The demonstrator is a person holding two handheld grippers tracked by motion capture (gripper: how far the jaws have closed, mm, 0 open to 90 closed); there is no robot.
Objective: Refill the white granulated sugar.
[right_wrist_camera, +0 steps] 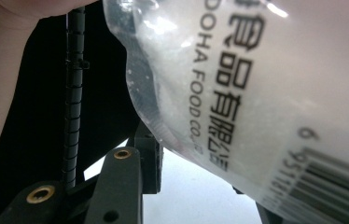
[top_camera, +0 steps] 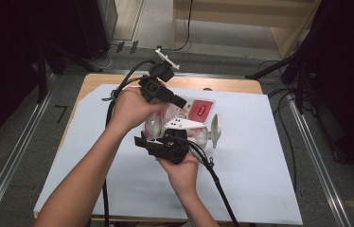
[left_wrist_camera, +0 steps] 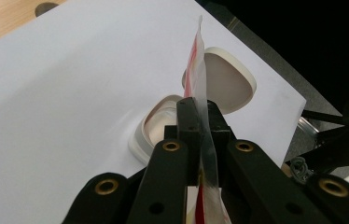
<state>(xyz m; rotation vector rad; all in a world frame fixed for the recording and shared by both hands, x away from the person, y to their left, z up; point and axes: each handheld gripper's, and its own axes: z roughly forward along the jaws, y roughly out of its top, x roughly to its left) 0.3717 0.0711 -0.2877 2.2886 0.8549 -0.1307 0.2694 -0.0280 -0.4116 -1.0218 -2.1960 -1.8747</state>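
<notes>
Plastic food pouch [top_camera: 184,118] hangs above the counter [top_camera: 260,179], left gripper [left_wrist_camera: 199,122] clamped tight on its top edge; right gripper [top_camera: 168,142] grips its body, half-open; tearing seems next, calling for opposing pulls.

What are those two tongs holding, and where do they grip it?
A clear plastic bag of white powder: left tongs pinch its thin top edge, right tongs clasp its filled body.

Your left gripper [left_wrist_camera: 199,140] is clamped on the thin edge of a clear bag with red print [left_wrist_camera: 200,74], running up frame centre. Behind it, centre: open white container [left_wrist_camera: 137,140] and its lid [left_wrist_camera: 238,77], both on the white sheet [left_wrist_camera: 70,93].
</notes>
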